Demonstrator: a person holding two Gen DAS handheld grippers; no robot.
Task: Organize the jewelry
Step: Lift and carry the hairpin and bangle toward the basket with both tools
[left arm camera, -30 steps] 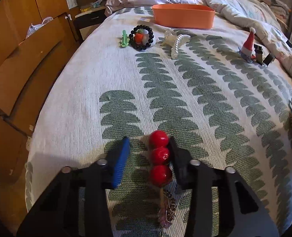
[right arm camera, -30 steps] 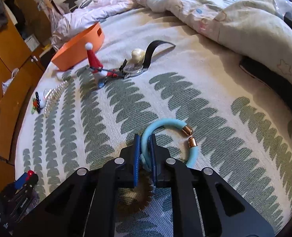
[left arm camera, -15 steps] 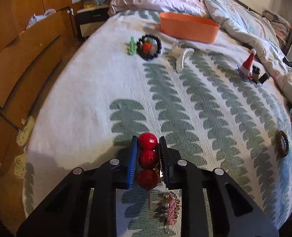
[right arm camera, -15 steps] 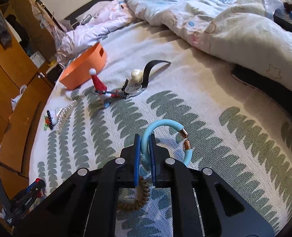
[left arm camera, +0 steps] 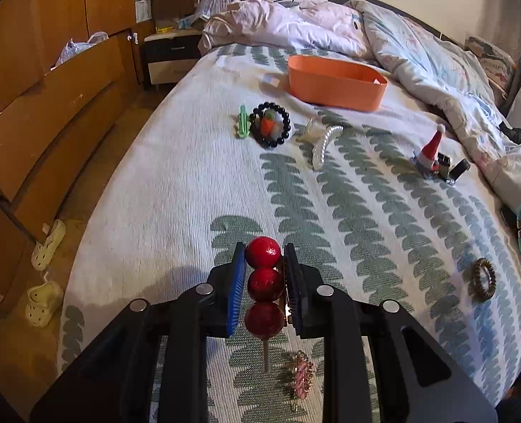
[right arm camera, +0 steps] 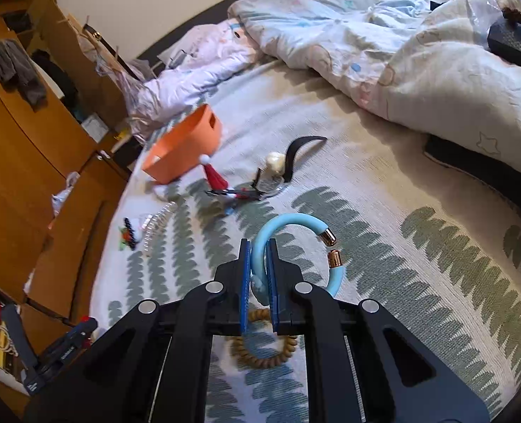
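Note:
My left gripper is shut on a red three-ball hair stick and holds it above the bedspread. My right gripper is shut on a light blue open bangle with copper tips, lifted off the bed. The orange basket stands far ahead on the bed; it also shows in the right wrist view. A brown spiral hair tie lies under the right gripper, and also shows in the left wrist view. A pink hair claw lies under the left gripper.
On the bedspread lie a green clip, a black bead bracelet, a pearl clip, a Santa-hat clip and a watch. A crumpled duvet fills the far right. Wooden wardrobes stand left of the bed.
My left gripper closed on the red hair stick and lifted it. My right gripper rose with the blue bangle, leaving the brown hair tie on the bed.

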